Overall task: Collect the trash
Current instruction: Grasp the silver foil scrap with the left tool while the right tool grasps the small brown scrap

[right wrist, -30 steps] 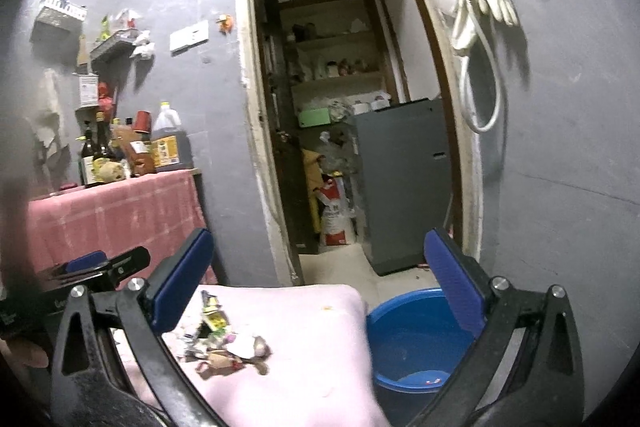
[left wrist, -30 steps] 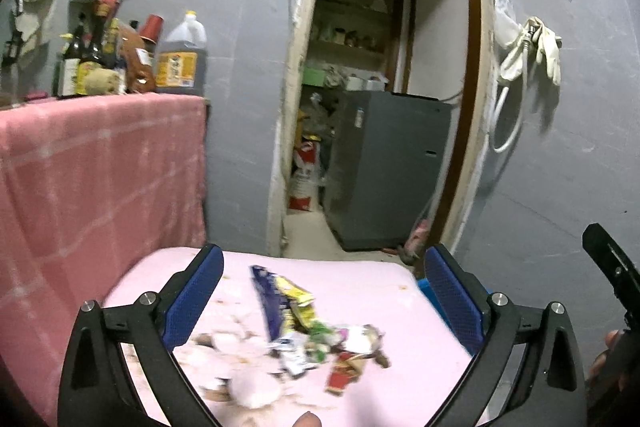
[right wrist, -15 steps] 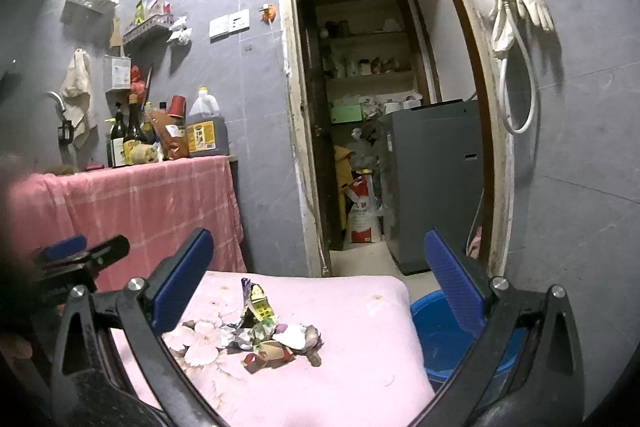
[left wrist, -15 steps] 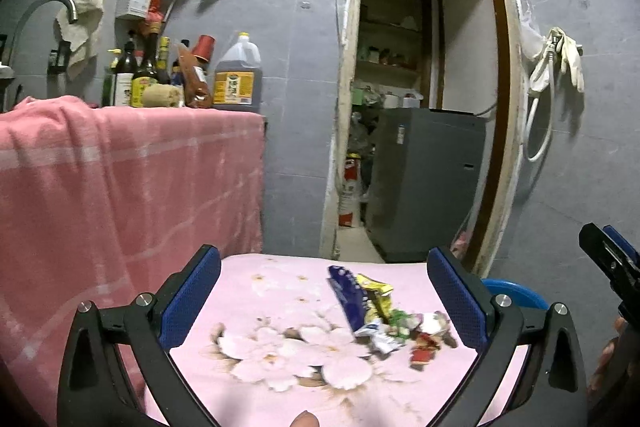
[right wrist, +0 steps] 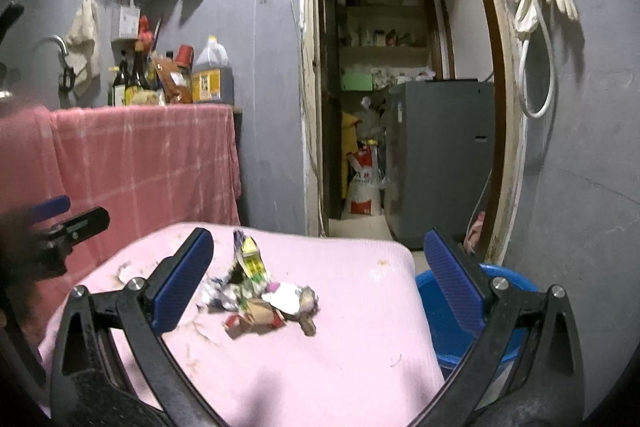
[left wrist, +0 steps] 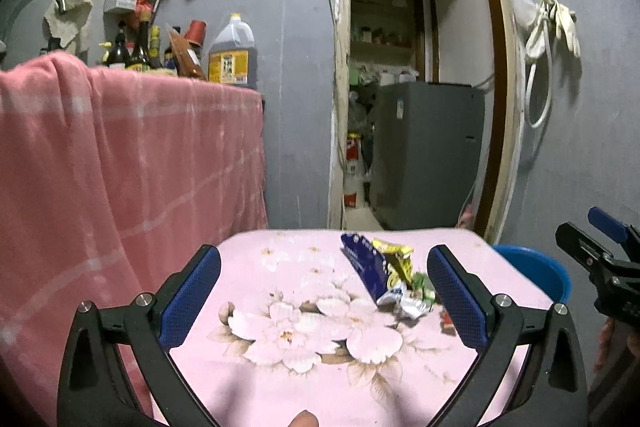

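A pile of crumpled wrappers (left wrist: pixel 390 279) lies on a pink flowered cloth (left wrist: pixel 304 339) over a low table; it also shows in the right wrist view (right wrist: pixel 260 291). It includes a blue wrapper (left wrist: pixel 366 269) and a yellow one (right wrist: pixel 250 255). My left gripper (left wrist: pixel 324 299) is open and empty above the cloth, the pile by its right finger. My right gripper (right wrist: pixel 320 279) is open and empty, the pile between its fingers but farther off. A blue basin (right wrist: pixel 452 311) stands on the floor right of the table.
A counter draped in pink checked cloth (left wrist: pixel 120 155) stands at the left with bottles and an oil jug (left wrist: pixel 232 51). An open doorway (right wrist: pixel 400 87) leads to a grey appliance (right wrist: pixel 440 155). Gloves and a hose (right wrist: pixel 540 27) hang on the right wall.
Both grippers have pulled back and swung left; more of the flowered cloth shows and the pile now sits toward the right in the left view. Both stay open.
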Action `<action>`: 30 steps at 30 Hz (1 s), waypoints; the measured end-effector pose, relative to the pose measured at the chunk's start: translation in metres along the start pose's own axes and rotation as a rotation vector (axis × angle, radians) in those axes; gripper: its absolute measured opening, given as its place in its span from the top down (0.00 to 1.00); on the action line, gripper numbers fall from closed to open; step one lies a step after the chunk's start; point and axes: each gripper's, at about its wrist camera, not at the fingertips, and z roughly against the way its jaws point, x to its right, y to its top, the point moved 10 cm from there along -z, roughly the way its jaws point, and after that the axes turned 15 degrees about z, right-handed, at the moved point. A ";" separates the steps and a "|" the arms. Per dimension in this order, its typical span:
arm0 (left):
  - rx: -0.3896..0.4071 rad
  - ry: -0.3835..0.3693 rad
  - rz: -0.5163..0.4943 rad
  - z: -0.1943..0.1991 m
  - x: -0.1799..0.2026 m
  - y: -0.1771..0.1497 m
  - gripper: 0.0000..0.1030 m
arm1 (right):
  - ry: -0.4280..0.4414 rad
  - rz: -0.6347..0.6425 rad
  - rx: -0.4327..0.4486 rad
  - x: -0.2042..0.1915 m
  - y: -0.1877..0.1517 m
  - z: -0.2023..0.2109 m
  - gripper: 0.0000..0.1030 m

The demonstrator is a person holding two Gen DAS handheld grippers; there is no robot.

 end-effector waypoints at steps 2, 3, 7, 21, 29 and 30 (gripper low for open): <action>-0.027 -0.003 0.001 -0.007 -0.001 -0.007 0.02 | 0.011 -0.006 -0.034 0.001 -0.011 -0.008 0.00; -0.042 -0.006 0.002 -0.010 -0.001 -0.011 0.02 | 0.014 -0.010 -0.047 0.000 -0.015 -0.011 0.00; -0.085 -0.019 -0.005 -0.022 0.004 -0.023 0.02 | 0.024 -0.017 -0.095 0.001 -0.031 -0.024 0.00; -0.305 -0.119 0.039 -0.062 0.018 -0.056 0.21 | 0.094 -0.057 -0.234 0.007 -0.064 -0.054 0.17; -0.453 -0.183 0.004 -0.079 0.039 -0.082 0.51 | 0.188 -0.049 -0.318 -0.011 -0.081 -0.070 0.48; -0.462 -0.191 0.008 -0.080 0.041 -0.083 0.53 | 0.196 -0.042 -0.323 -0.013 -0.081 -0.071 0.51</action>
